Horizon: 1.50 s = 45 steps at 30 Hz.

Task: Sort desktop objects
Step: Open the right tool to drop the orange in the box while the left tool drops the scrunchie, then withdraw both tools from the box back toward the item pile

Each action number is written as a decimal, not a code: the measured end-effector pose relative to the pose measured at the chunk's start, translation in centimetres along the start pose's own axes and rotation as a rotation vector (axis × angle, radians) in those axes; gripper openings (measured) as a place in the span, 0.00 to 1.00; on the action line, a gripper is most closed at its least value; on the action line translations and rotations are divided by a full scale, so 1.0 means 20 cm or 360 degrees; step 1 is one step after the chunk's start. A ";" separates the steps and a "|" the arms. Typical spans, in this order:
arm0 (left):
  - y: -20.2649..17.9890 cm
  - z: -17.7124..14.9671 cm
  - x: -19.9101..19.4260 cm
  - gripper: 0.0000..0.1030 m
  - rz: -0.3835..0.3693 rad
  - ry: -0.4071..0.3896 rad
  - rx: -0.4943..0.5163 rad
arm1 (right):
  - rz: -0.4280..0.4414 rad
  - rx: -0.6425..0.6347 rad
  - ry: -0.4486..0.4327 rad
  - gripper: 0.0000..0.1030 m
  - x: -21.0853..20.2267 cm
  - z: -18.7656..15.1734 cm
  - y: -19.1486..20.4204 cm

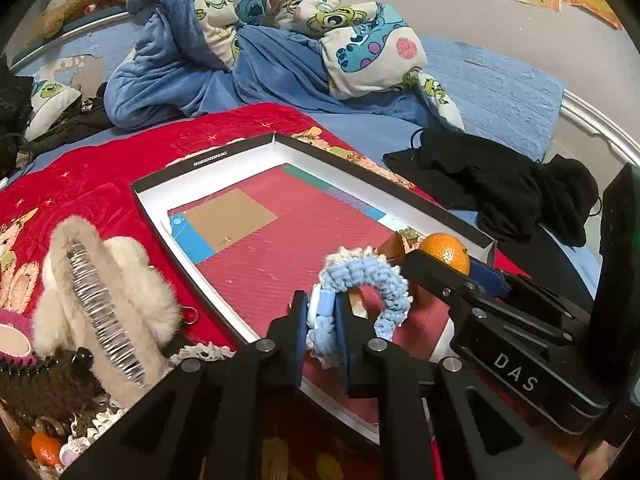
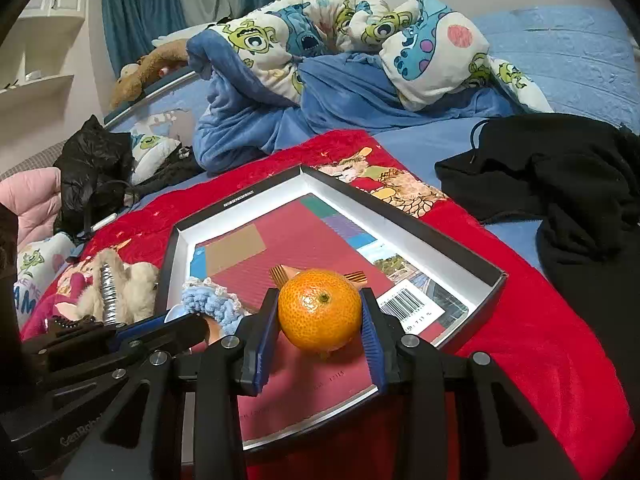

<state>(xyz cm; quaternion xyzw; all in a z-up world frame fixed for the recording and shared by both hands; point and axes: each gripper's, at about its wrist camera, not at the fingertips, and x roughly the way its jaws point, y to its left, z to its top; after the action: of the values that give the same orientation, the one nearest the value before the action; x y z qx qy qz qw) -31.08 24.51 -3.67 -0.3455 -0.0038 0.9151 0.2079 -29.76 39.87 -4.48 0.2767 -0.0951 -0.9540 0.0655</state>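
A shallow black-rimmed box (image 1: 224,152) (image 2: 240,196) with a red-lined floor lies on a red blanket. My left gripper (image 1: 322,308) is shut on a light blue crocheted scrunchie (image 1: 372,276), held over the box's near part. In the right wrist view the scrunchie (image 2: 208,300) shows at the left, beside the left gripper's black body. My right gripper (image 2: 320,312) is shut on an orange mandarin (image 2: 320,308) above the box's near right corner. The mandarin (image 1: 446,250) also appears in the left wrist view, behind the right gripper's finger. A wooden comb (image 2: 282,274) lies in the box just behind it.
A furry cream hair clip with a metal comb (image 1: 104,292) (image 2: 120,288) lies left of the box. Another small mandarin (image 1: 44,448) sits at the lower left. Black clothing (image 1: 500,184) (image 2: 560,184) lies to the right, and a cartoon blanket (image 2: 340,48) is heaped behind.
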 end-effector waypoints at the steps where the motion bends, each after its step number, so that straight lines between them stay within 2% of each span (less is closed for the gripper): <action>1: 0.00 0.00 0.00 0.19 0.0026 0.0008 0.0010 | 0.0002 0.0002 -0.0004 0.37 0.00 0.00 0.00; 2: -0.01 -0.01 0.01 0.32 0.0041 0.0019 0.0017 | 0.0004 0.0005 -0.0010 0.39 -0.01 0.00 0.00; 3: -0.01 -0.01 0.01 0.37 0.0049 0.0021 0.0020 | 0.0009 0.0012 -0.0021 0.40 -0.01 0.00 -0.01; 4: -0.01 -0.02 0.00 0.40 0.0039 0.0000 0.0020 | 0.0013 0.0022 -0.0025 0.46 -0.02 0.00 -0.02; 6: 0.00 -0.02 -0.01 0.48 0.0022 -0.0025 0.0013 | 0.0019 0.0055 -0.0042 0.52 -0.03 0.00 -0.03; 7: 0.00 -0.02 -0.02 0.59 -0.0001 -0.0031 0.0008 | 0.0021 0.0077 -0.0062 0.59 -0.04 0.00 -0.05; 8: 0.00 -0.02 -0.02 0.73 -0.0034 -0.0030 0.0025 | 0.0030 0.0090 -0.0076 0.74 -0.05 0.00 -0.06; 9: -0.03 -0.02 -0.03 0.84 -0.0025 -0.0039 0.0075 | 0.0054 0.0099 -0.0109 0.83 -0.07 0.00 -0.06; 10: -0.07 -0.03 -0.04 1.00 0.0056 -0.0060 0.0143 | 0.0059 0.0098 -0.0135 1.00 -0.09 0.00 -0.06; 11: -0.09 -0.03 -0.05 1.00 0.0101 -0.0080 0.0186 | 0.0062 0.0092 -0.0156 1.00 -0.10 0.00 -0.06; 13: -0.11 -0.04 -0.06 1.00 0.0096 -0.0095 0.0202 | 0.0022 0.0076 -0.0180 1.00 -0.12 0.00 -0.04; 21: -0.02 -0.03 -0.08 1.00 0.0065 -0.0069 0.0080 | -0.0024 0.0081 -0.0204 1.00 -0.14 0.00 -0.04; 27: -0.01 -0.04 -0.11 1.00 0.0075 -0.0073 0.0066 | -0.0031 0.0113 -0.0229 1.00 -0.18 -0.01 -0.06; 35: -0.02 -0.09 -0.27 1.00 0.0138 -0.0117 0.0073 | -0.0002 0.0104 -0.0262 1.00 -0.27 -0.04 -0.03; 45: 0.08 -0.22 -0.55 1.00 0.0173 -0.0184 -0.0075 | 0.0101 0.0107 -0.0291 1.00 -0.45 -0.10 0.11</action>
<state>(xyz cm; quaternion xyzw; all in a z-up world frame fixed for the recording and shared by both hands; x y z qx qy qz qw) -21.51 18.18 -0.22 -0.2966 -0.0186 0.9431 0.1492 -20.97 39.00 -1.12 0.1874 -0.1414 -0.9690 0.0774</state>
